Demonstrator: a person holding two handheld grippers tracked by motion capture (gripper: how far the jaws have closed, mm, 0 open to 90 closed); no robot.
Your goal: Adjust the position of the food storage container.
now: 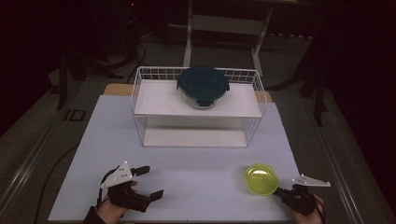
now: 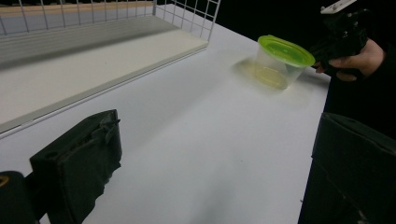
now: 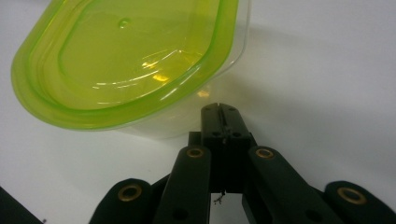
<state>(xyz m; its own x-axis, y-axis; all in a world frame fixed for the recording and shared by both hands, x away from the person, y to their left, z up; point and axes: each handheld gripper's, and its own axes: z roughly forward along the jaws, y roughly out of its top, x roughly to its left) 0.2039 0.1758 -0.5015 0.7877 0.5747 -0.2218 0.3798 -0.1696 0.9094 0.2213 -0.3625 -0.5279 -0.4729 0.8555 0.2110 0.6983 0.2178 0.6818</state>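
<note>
A clear container with a green lid (image 1: 261, 179) is seen standing on the white table (image 1: 187, 177), at its near right, well in front of the wire rack (image 1: 198, 107). The right gripper (image 1: 282, 191) is held just beside the container's near wall, jaws pressed together with nothing between them; whether the tips touch the wall cannot be told. The left gripper (image 1: 150, 183) is held at the near left, jaws wide apart and empty. A dark-lidded glass container (image 1: 203, 87) is noted on the rack's upper shelf.

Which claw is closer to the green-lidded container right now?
Right. The right claw is shut right at the green-lidded container; the left claw sits open far across the table from it.
</note>
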